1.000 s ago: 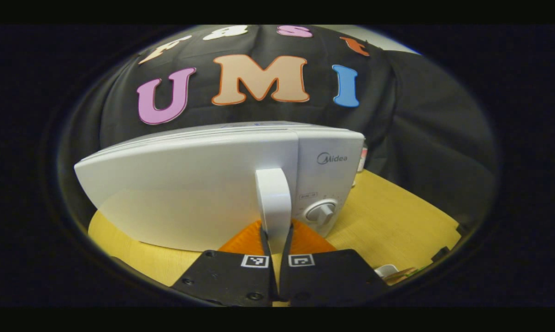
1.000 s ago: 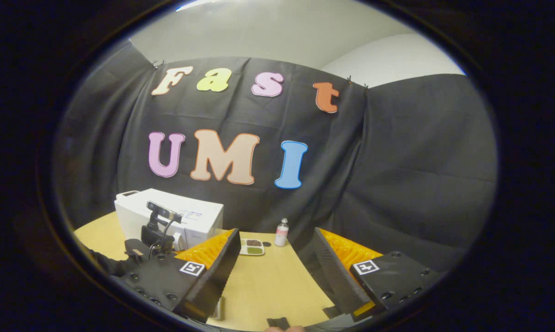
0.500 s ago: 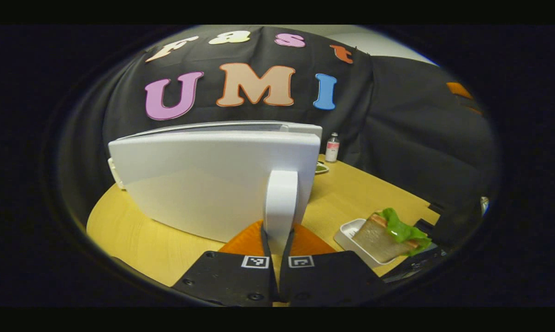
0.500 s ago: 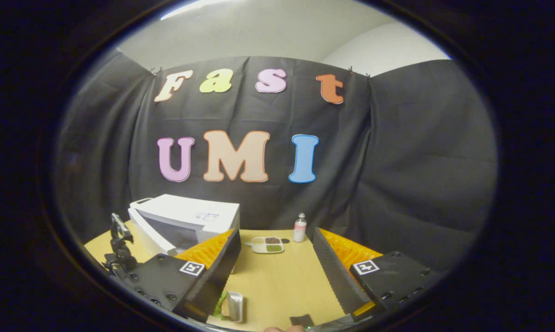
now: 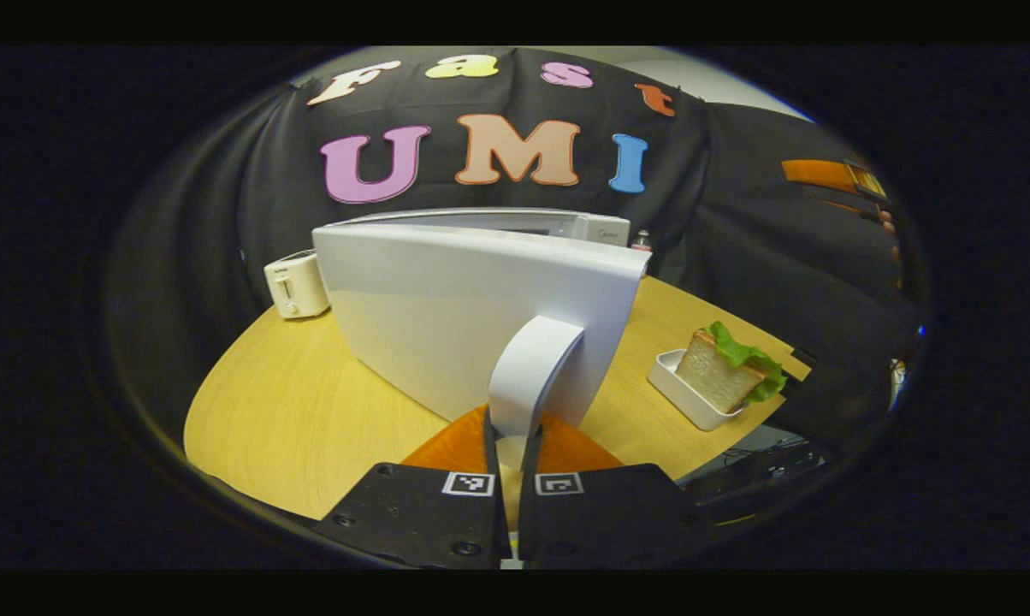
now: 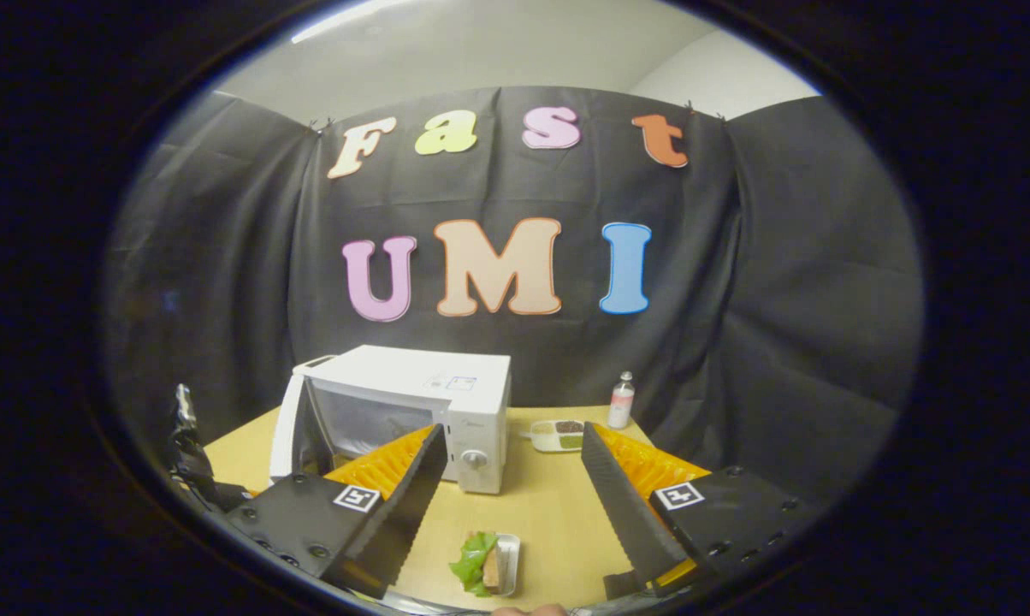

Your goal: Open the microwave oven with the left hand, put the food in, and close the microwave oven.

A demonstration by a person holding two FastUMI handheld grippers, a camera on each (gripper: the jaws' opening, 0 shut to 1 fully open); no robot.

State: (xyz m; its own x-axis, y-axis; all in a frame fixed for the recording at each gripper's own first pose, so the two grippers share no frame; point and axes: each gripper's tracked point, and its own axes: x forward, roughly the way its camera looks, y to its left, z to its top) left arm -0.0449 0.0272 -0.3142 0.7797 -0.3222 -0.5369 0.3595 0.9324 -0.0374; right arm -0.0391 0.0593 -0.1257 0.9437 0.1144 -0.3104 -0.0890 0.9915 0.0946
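Already swung well out: microwave oven (image 6: 412, 411) door (image 5: 472, 316), glossy white and slightly bowed, with left hand-held gripper (image 5: 510, 445) clamped on its curved, smooth plastic handle (image 5: 528, 368). Best done by following the hinge's arc, keeping the grip square on the handle rather than tugging straight back, and judged to need the door clear of the cavity mouth before any food goes near. Waiting on the pale wood-grain surface (image 5: 310, 411): sandwich (image 5: 725, 372) of coarse toasted bread and frilly green lettuce, standing on edge in a shallow white rectangular tray (image 5: 682, 398), just right of the door. Hovering above that tray in the right gripper view, right hand-held gripper (image 6: 508, 513), fingers spread wide and grasping nothing. Boxy white toaster (image 5: 295, 285) well apart at the far left.
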